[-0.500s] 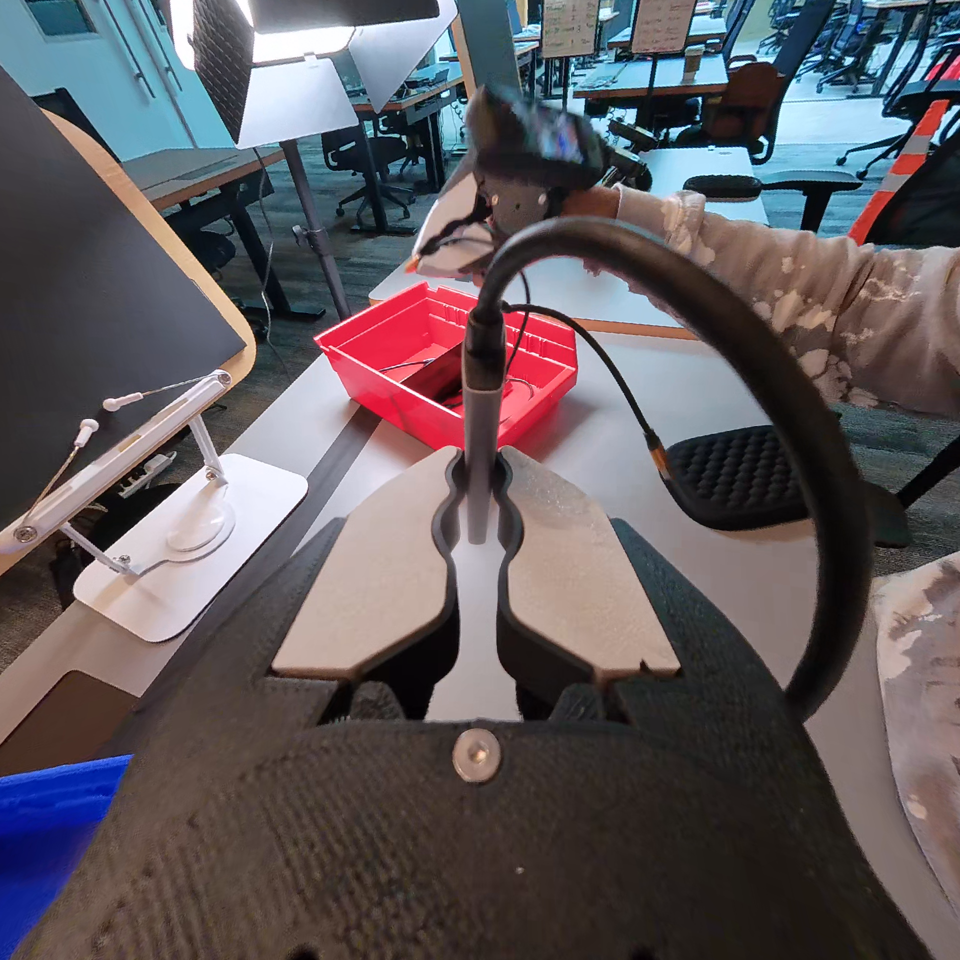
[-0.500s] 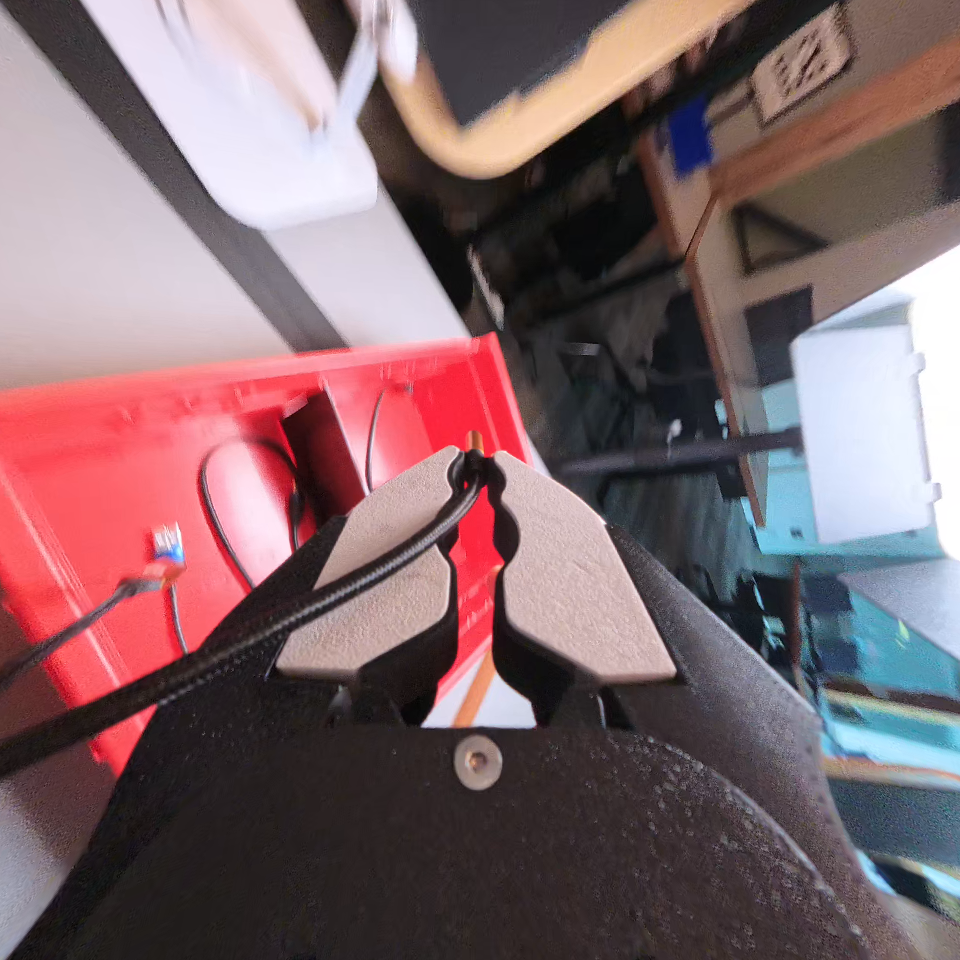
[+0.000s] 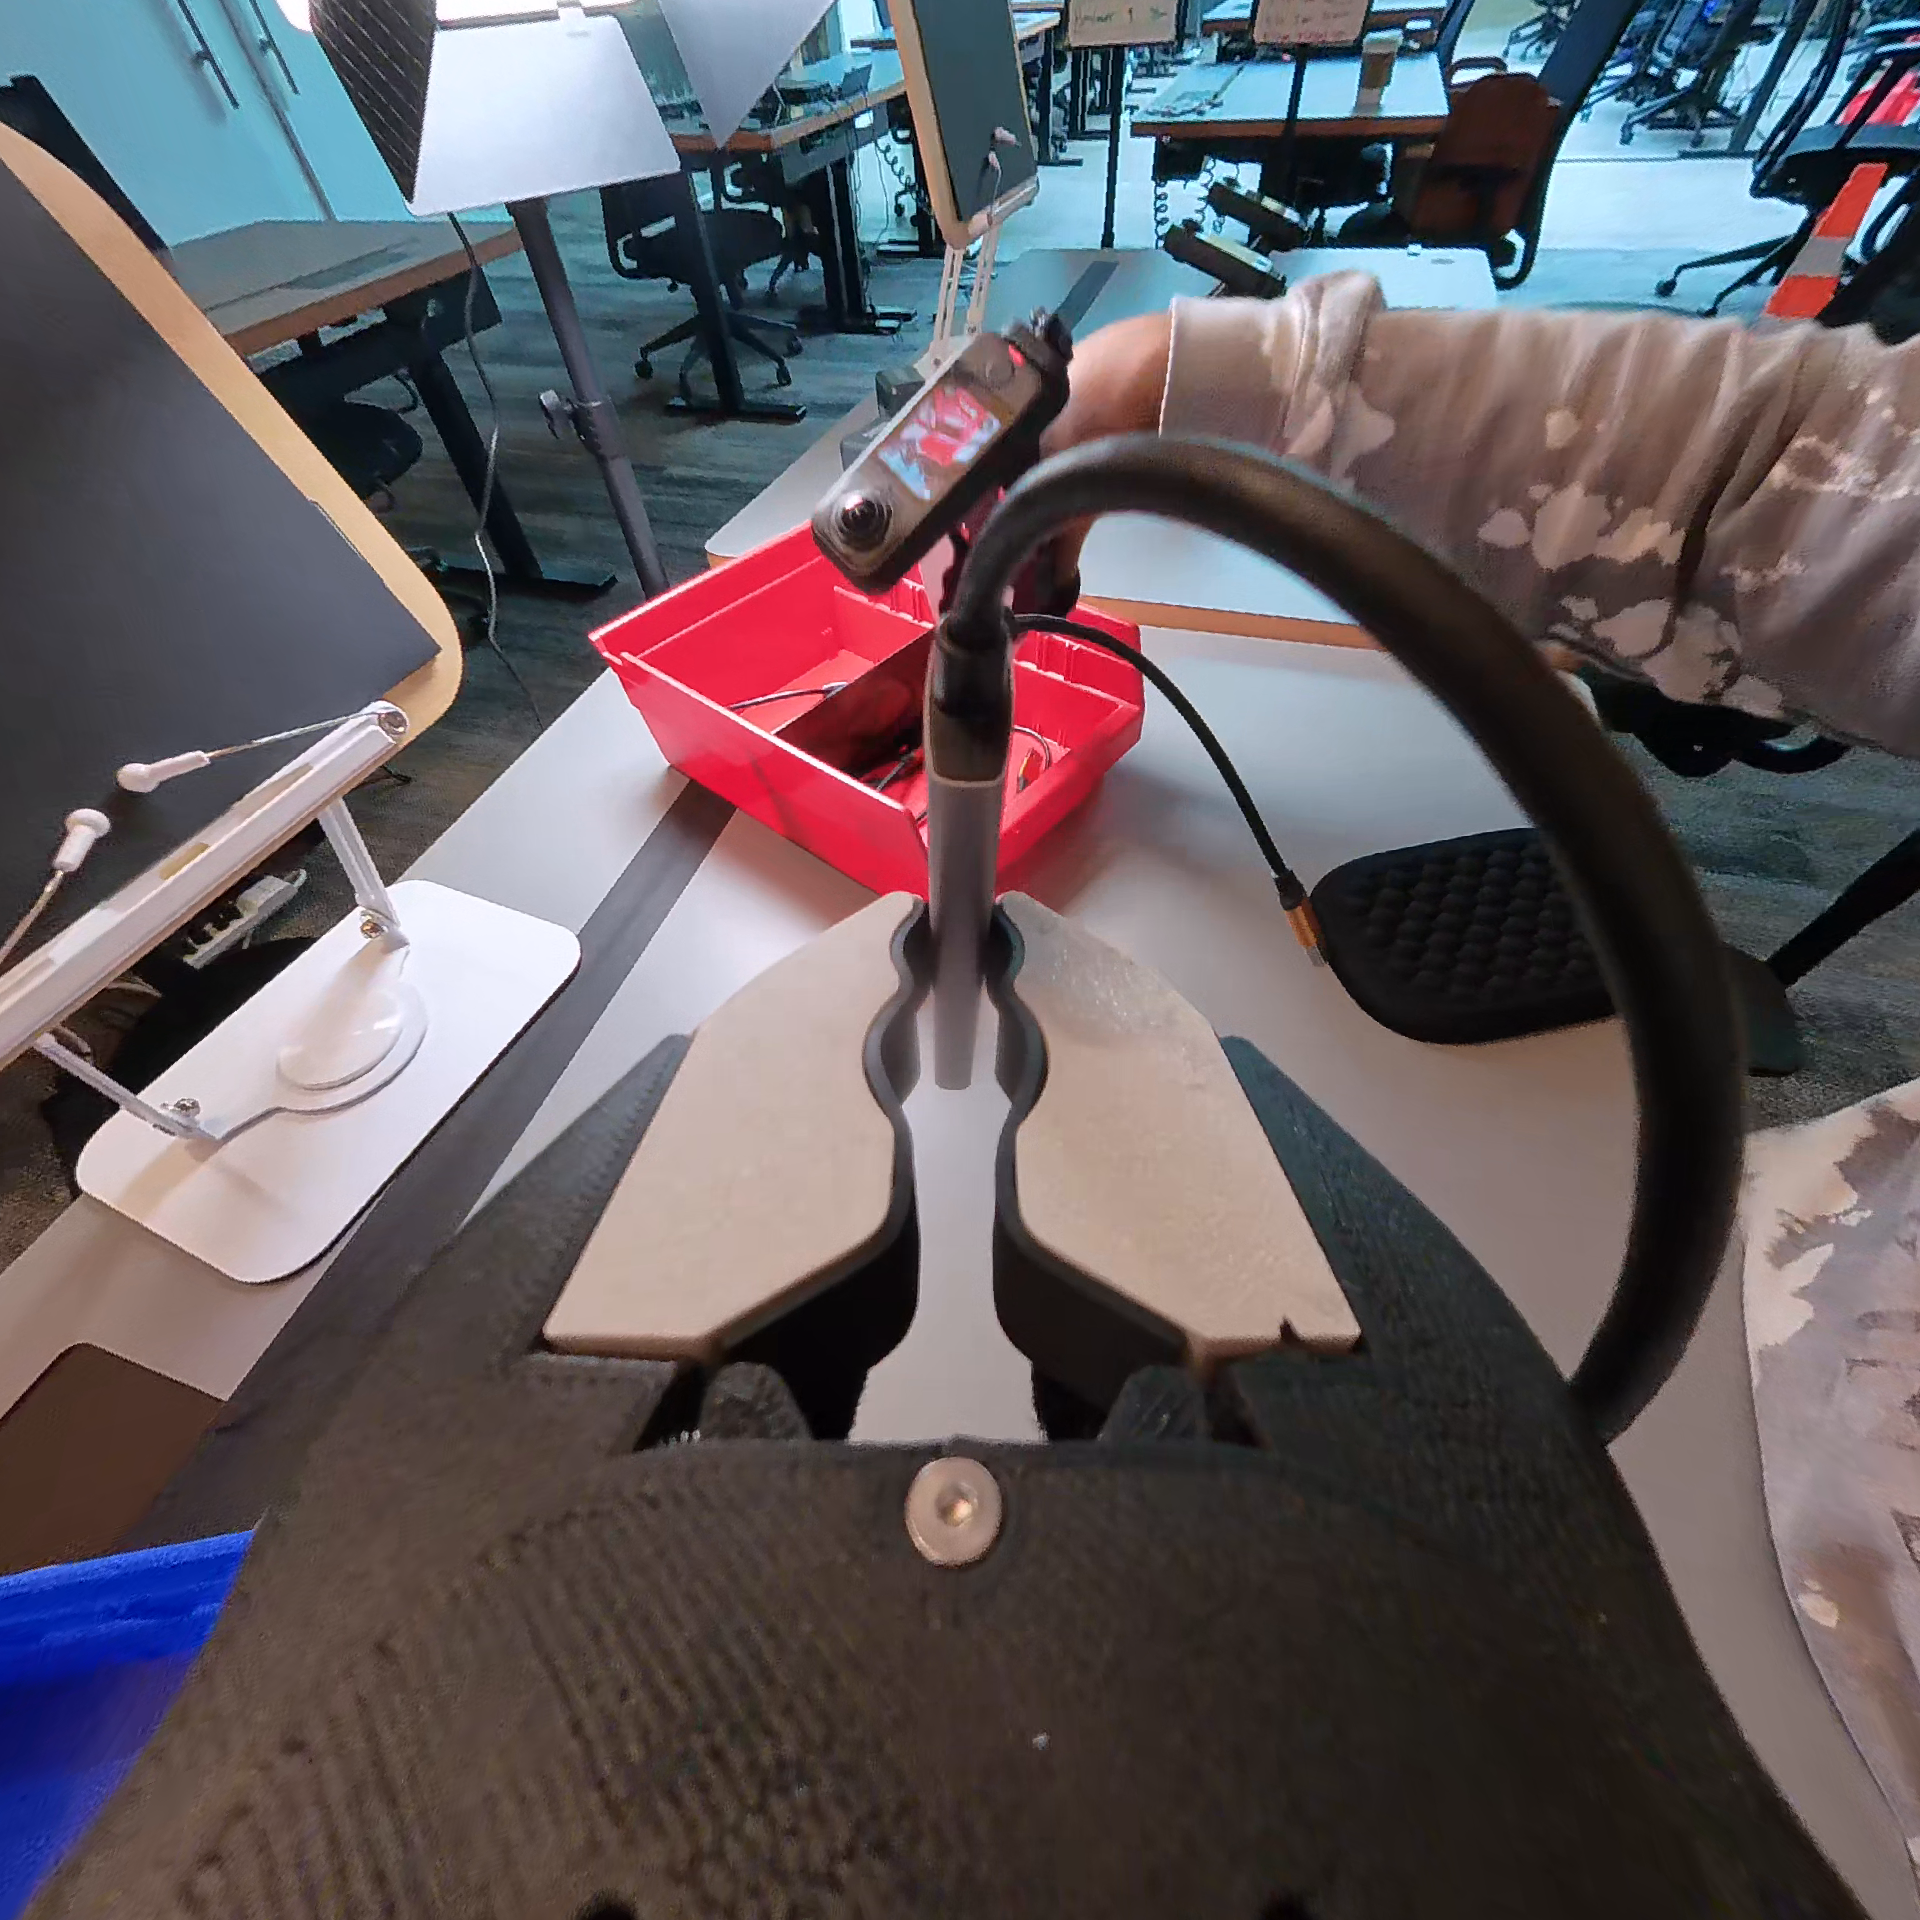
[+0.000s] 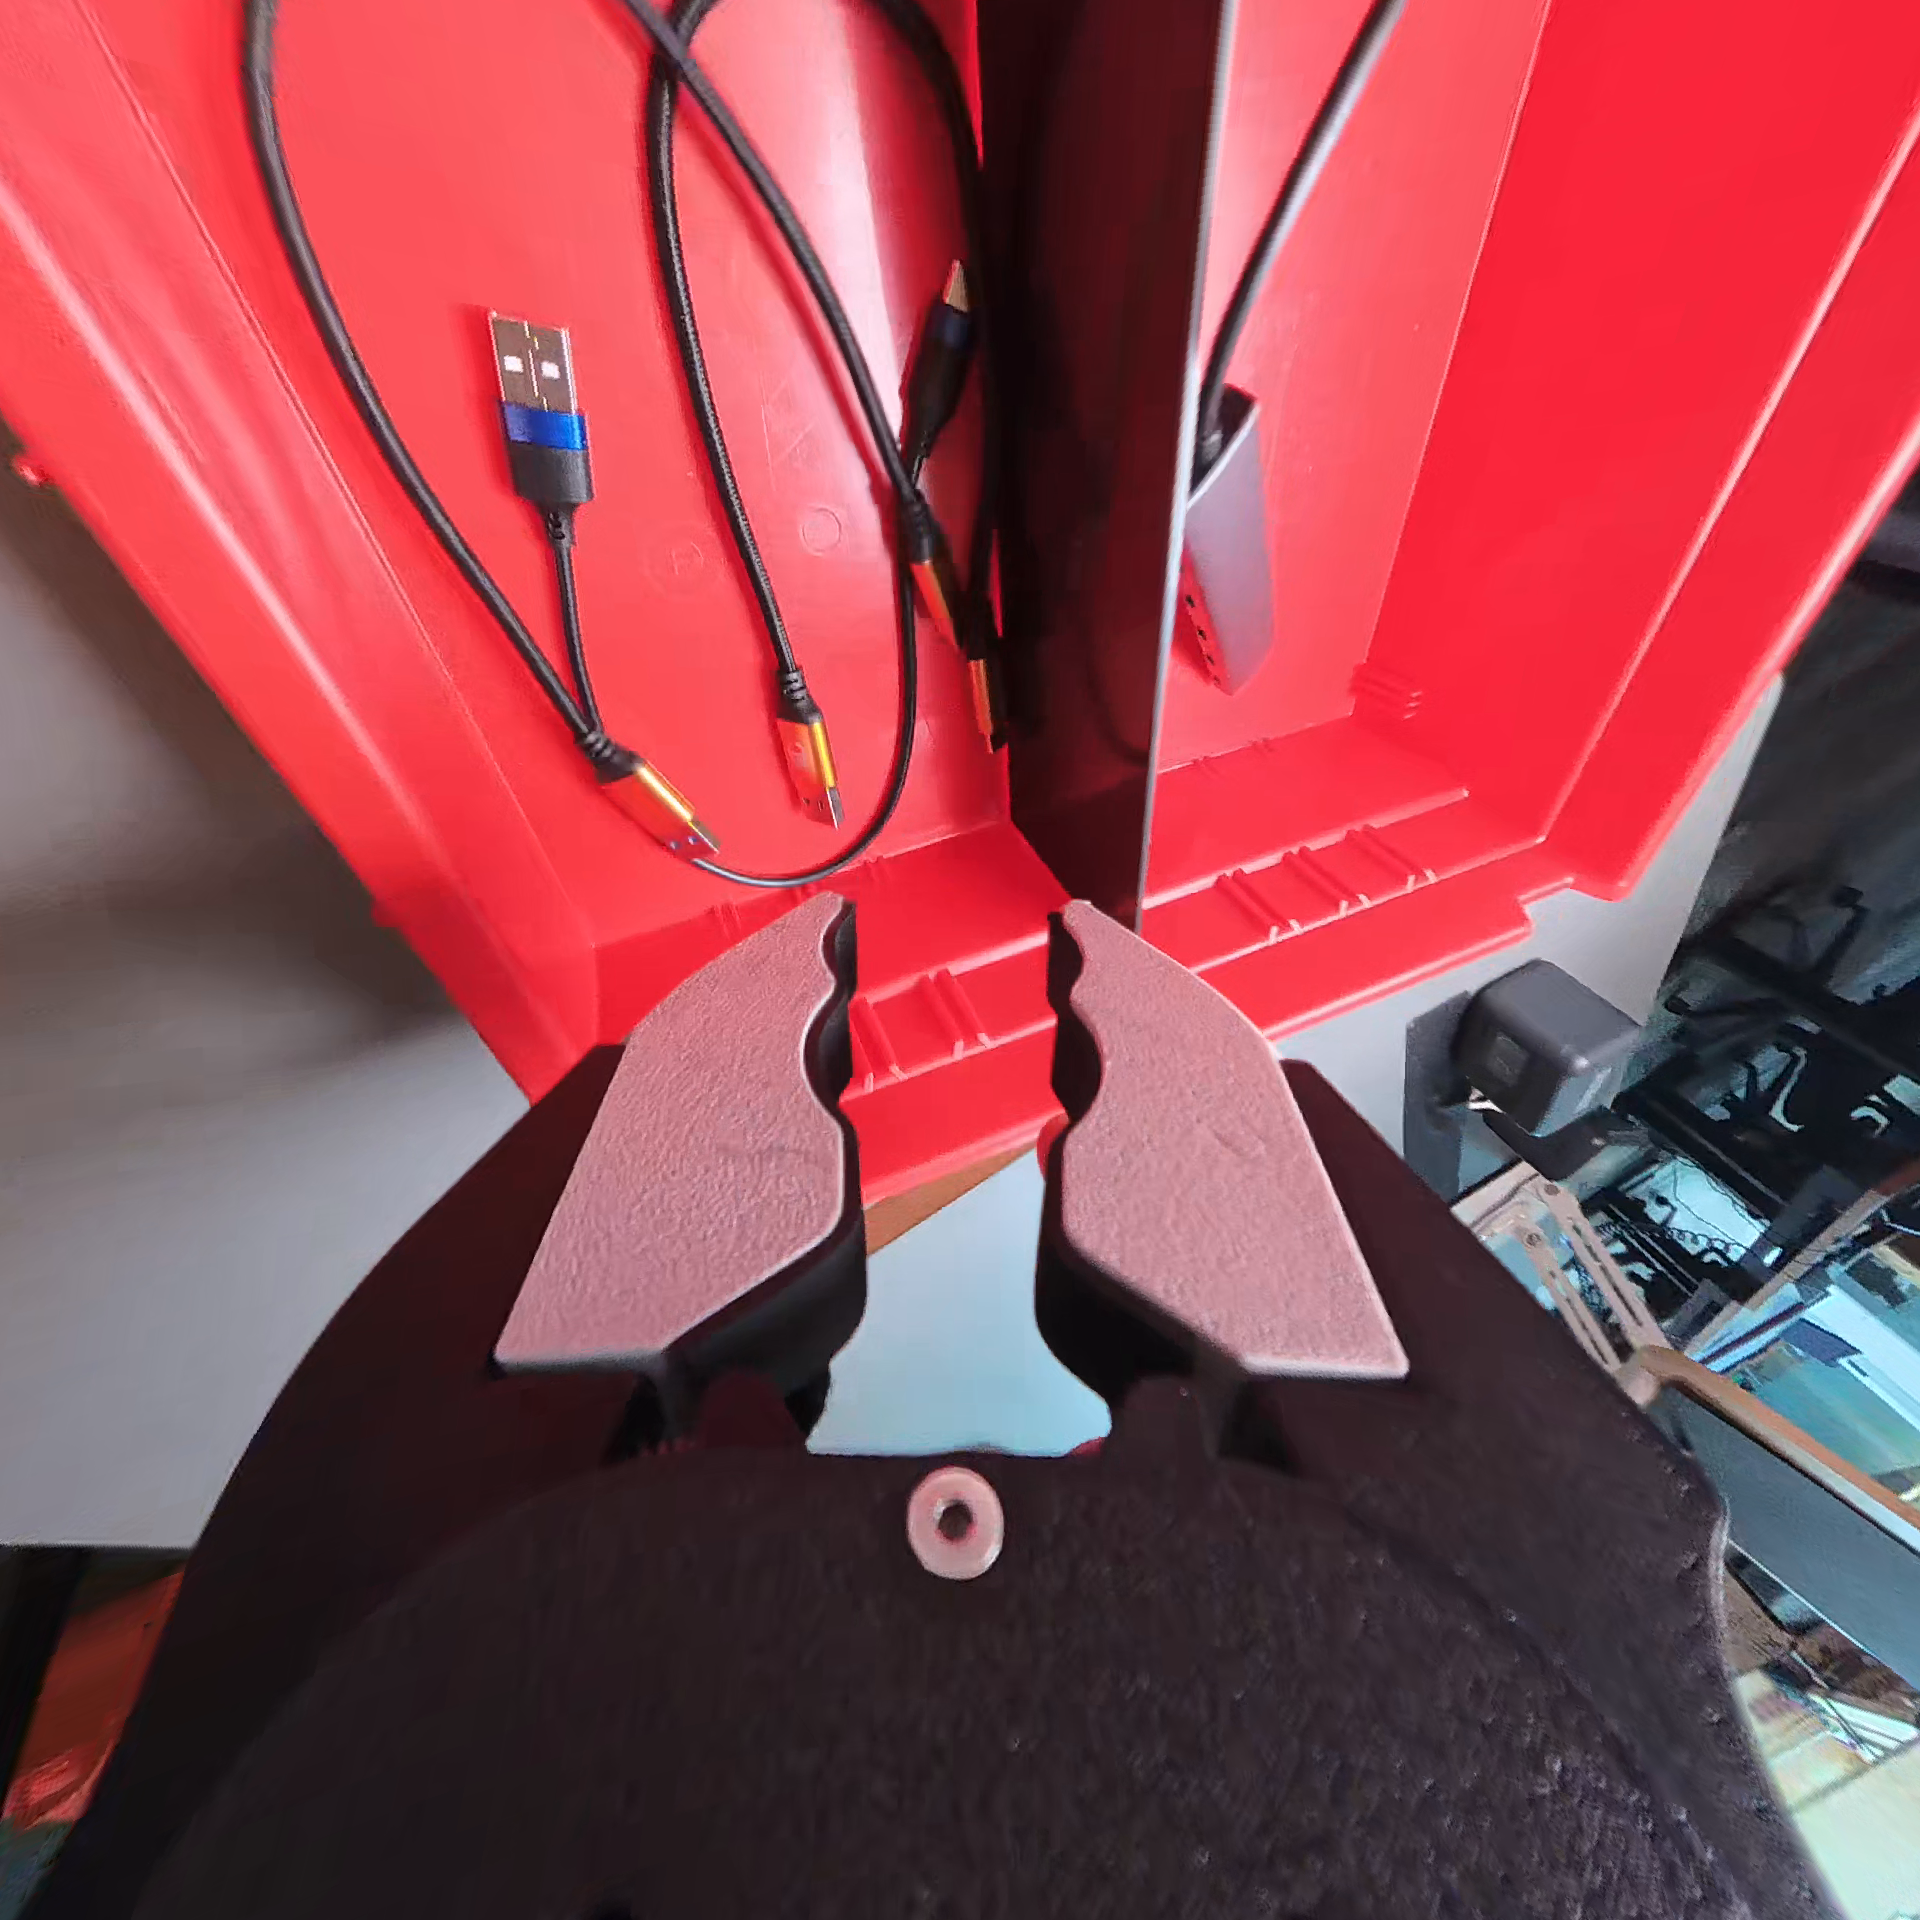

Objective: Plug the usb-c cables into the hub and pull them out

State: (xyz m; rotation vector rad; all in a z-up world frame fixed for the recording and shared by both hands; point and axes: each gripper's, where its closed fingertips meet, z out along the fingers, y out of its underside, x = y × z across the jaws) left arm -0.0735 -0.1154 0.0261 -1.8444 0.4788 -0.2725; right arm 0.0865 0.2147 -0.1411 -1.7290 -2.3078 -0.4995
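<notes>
My left gripper (image 3: 958, 925) is shut on a slim grey hub (image 3: 961, 831) and holds it upright above the table. The hub's thick black cable (image 3: 1558, 727) loops off to the right. My right gripper (image 4: 956, 966) is open and empty, pointing down over the near rim of a red bin (image 4: 1662, 416). Several black braided cables with orange usb-c plugs (image 4: 810, 753) and a blue-banded USB-A plug (image 4: 535, 405) lie in the bin's left compartment. A grey block with ports (image 4: 1231, 551) lies in the right compartment. In the left wrist view the right gripper's camera (image 3: 935, 457) hovers over the bin (image 3: 727, 665).
A thin black cable ends in an orange plug (image 3: 1294, 914) near a black chair armrest (image 3: 1455, 935). A white tablet stand (image 3: 312, 1081) sits on the grey table at left. A dark divider (image 4: 1081, 416) splits the bin. A sleeved arm (image 3: 1558, 468) reaches in from the right. The left gripper's tips are roughly 40 cm from the right gripper's.
My right gripper has opened and let go of the braided cable, and has swung to look straight down into the bin. My left gripper still holds the hub.
</notes>
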